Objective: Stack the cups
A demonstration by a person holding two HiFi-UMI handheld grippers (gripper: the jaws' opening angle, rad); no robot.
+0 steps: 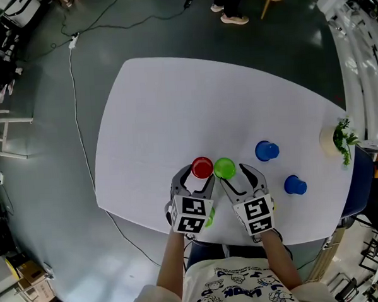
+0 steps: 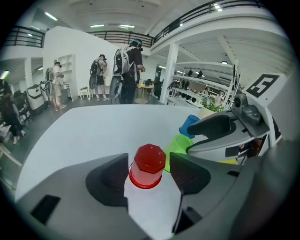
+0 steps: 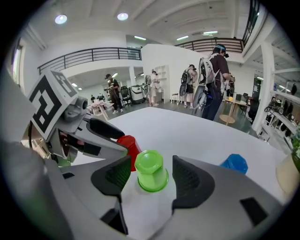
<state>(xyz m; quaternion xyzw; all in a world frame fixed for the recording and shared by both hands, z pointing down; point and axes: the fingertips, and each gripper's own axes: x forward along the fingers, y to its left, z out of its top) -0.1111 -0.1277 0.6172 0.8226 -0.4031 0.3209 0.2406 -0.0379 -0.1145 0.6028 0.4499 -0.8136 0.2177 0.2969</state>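
Observation:
A red cup [image 1: 202, 167] and a green cup [image 1: 224, 168] stand upside down side by side near the front edge of the white table [image 1: 174, 104]. My left gripper [image 1: 200, 176] is open, with the red cup [image 2: 148, 165] standing between its fingers on the table. My right gripper [image 1: 236, 175] is open around the green cup [image 3: 151, 171], with a gap on each side. In the left gripper view the gripper [image 2: 148, 176] frames the red cup, with the green cup [image 2: 178, 145] just behind its right finger. In the right gripper view the gripper [image 3: 151, 180] frames the green cup and the red cup [image 3: 129, 144] shows behind it to the left.
Two blue cups [image 1: 267, 151] [image 1: 295, 185] stand upside down to the right of the grippers. A small potted plant [image 1: 340, 139] sits at the table's right edge. A cable [image 1: 75, 90] runs over the floor at the left. People stand beyond the table's far side.

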